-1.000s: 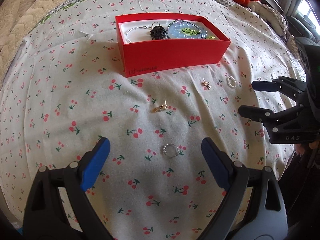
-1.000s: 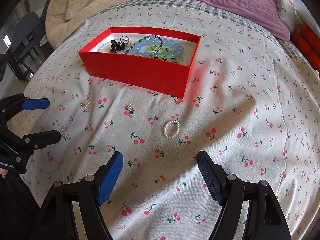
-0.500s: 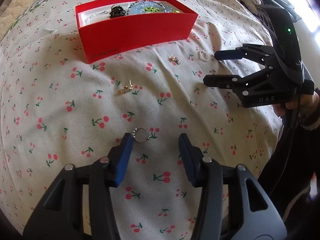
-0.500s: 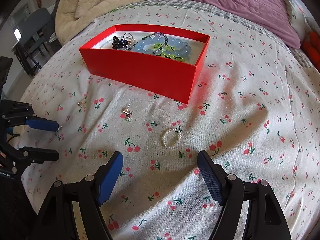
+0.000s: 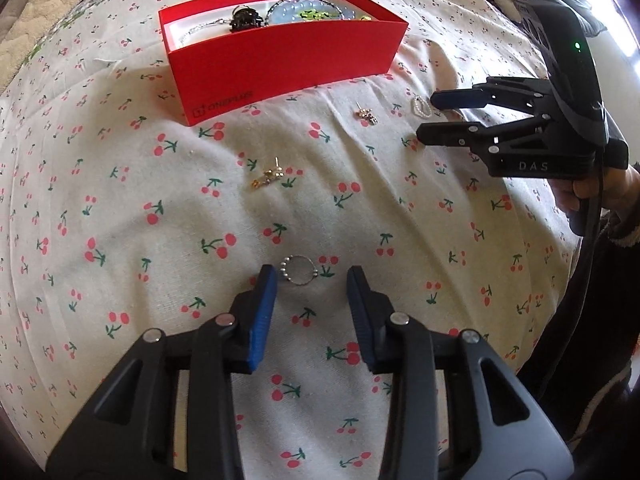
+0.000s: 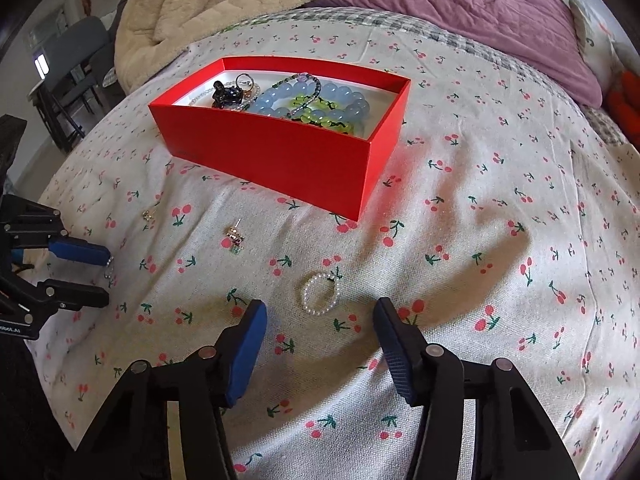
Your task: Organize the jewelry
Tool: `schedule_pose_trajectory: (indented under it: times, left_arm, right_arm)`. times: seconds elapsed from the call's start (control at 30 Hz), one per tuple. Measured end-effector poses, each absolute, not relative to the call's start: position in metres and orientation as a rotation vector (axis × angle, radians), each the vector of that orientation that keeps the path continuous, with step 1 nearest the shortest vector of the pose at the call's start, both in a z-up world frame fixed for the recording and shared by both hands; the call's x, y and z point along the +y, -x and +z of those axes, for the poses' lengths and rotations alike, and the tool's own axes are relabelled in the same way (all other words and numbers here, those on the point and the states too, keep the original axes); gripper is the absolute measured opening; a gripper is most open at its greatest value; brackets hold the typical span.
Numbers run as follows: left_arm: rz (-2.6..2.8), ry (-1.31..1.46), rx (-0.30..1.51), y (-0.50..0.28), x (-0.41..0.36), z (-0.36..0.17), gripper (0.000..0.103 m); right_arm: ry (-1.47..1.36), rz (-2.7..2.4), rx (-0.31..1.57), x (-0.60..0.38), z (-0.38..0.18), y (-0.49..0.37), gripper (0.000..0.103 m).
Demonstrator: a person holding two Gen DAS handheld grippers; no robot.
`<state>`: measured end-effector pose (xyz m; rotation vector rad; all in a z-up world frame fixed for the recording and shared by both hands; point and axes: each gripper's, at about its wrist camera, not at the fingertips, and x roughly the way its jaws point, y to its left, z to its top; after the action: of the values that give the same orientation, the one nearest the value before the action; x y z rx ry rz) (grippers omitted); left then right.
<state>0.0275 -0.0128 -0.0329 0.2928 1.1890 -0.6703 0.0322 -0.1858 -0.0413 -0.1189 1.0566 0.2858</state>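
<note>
Cherry-print bedspread [image 6: 480, 240] bears red box [image 6: 280, 156] holding blue bead bracelet [image 6: 340, 96]

Bed [image 6: 500, 208]: covered with a white sheet printed all over with red cherries, wrinkled in places.
Red box [image 5: 280, 68]: open-topped, sits on the sheet towards the far side, holding beads and other jewelry.
Silver ring [image 5: 299, 270]: flat on the sheet, well apart from the box.
Gold earring [image 5: 269, 174]: on the sheet between the silver ring and the box.
Stud earring [image 6: 235, 237]: on the sheet near the box's front wall.
Pearl ring [image 6: 320, 293]: flat on the sheet beside a cherry print.
Purple blanket [image 6: 480, 4]: at the bed's far end.
Cream blanket [image 6: 208, 4]: bunched beside the purple one.
</note>
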Motion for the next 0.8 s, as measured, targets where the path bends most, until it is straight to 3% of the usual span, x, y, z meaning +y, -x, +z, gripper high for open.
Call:
schedule_pose_trajectory:
  times: [0.27,0.8]
  left_arm:
    - [-0.671,-0.308,1.180,-0.0277,-0.0190,-0.0364,0.039]
    - [-0.660,-0.303,1.178,-0.0283,-0.0172,-0.0360,0.038]
  right_arm:
    - [0.140,0.268,1.051,-0.1845,-0.0416,-0.0326,0.048]
    - [0.145,0.243,1.053,-0.1846,-0.0417,-0.0420,0.024]
